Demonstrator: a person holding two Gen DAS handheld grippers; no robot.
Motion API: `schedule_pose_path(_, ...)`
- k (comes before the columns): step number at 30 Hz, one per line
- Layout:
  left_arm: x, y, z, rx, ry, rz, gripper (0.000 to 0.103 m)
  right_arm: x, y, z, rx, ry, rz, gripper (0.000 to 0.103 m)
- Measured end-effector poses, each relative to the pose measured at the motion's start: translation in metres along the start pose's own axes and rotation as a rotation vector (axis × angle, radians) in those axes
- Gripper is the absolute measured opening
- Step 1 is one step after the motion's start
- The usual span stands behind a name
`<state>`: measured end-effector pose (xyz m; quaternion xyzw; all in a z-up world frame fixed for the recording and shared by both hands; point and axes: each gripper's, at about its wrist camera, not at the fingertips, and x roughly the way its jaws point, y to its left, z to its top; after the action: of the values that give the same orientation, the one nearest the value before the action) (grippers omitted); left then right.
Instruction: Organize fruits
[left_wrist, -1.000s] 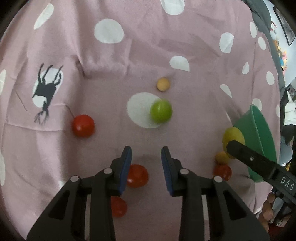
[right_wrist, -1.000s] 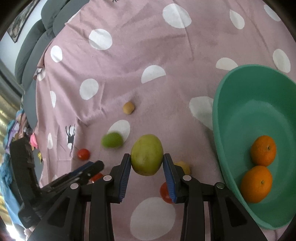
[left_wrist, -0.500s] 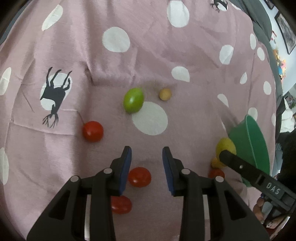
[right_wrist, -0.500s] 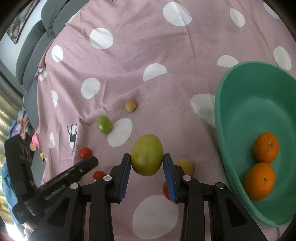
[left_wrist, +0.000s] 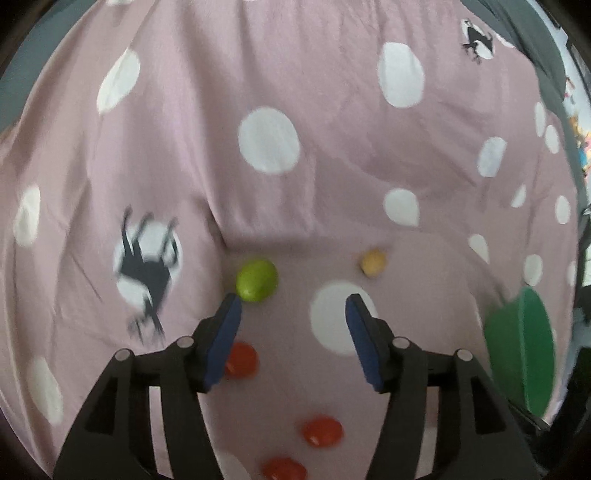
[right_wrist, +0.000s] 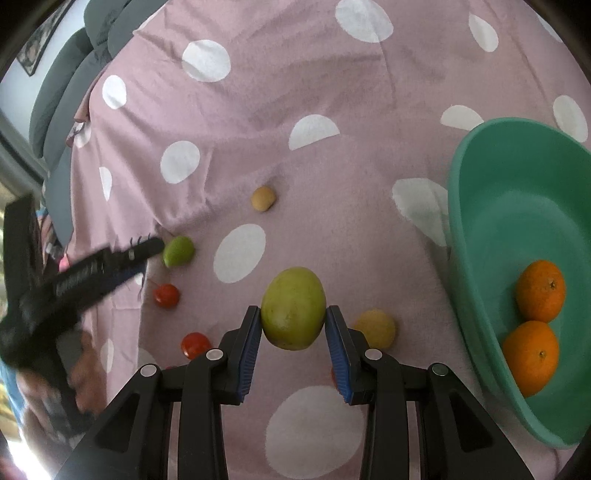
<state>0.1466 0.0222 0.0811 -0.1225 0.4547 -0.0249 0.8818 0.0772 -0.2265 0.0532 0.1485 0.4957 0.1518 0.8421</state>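
My right gripper (right_wrist: 293, 326) is shut on a yellow-green mango (right_wrist: 293, 308), held above the cloth left of the green bowl (right_wrist: 480, 236), which holds two oranges (right_wrist: 540, 290). My left gripper (left_wrist: 293, 314) is open and empty, its left fingertip just below a green lime (left_wrist: 256, 280); the lime also shows in the right wrist view (right_wrist: 178, 251). A small tan fruit (left_wrist: 373, 261) lies beyond the right fingertip. Red tomatoes (left_wrist: 241, 360) lie under and behind the left gripper. A yellow fruit (right_wrist: 375, 328) lies by the right gripper.
The fruit lies on a pink cloth with white dots (left_wrist: 267, 140) over a soft, creased surface. The green bowl's edge (left_wrist: 524, 347) sits at the right of the left wrist view. Grey cushions (right_wrist: 62, 96) lie at the far left.
My left gripper has opened wider and moved forward toward the lime. The lime has rolled left. My right gripper still holds the mango, nearly unmoved.
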Motion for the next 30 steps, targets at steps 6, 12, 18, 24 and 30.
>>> schedule_pose_path(6,0.026,0.023,0.025,-0.030,0.013,0.067,0.059,0.004,0.000,0.001,-0.002,0.010,-0.002,0.037)
schedule_pose_path(12,0.052,0.036,0.025,-0.045,0.101,0.090,0.056,0.005,0.001,0.002,-0.001,0.017,0.001,0.037)
schedule_pose_path(18,0.053,0.036,0.018,-0.037,0.106,0.106,0.049,0.006,0.004,-0.001,-0.011,0.024,0.004,0.037)
schedule_pose_path(24,0.046,0.038,0.016,-0.053,0.102,0.104,0.047,0.006,0.006,-0.001,-0.006,0.028,0.000,0.037)
schedule_pose_path(30,0.026,0.045,0.017,-0.051,0.068,0.081,0.047,0.004,0.006,-0.001,-0.008,0.021,0.006,0.037)
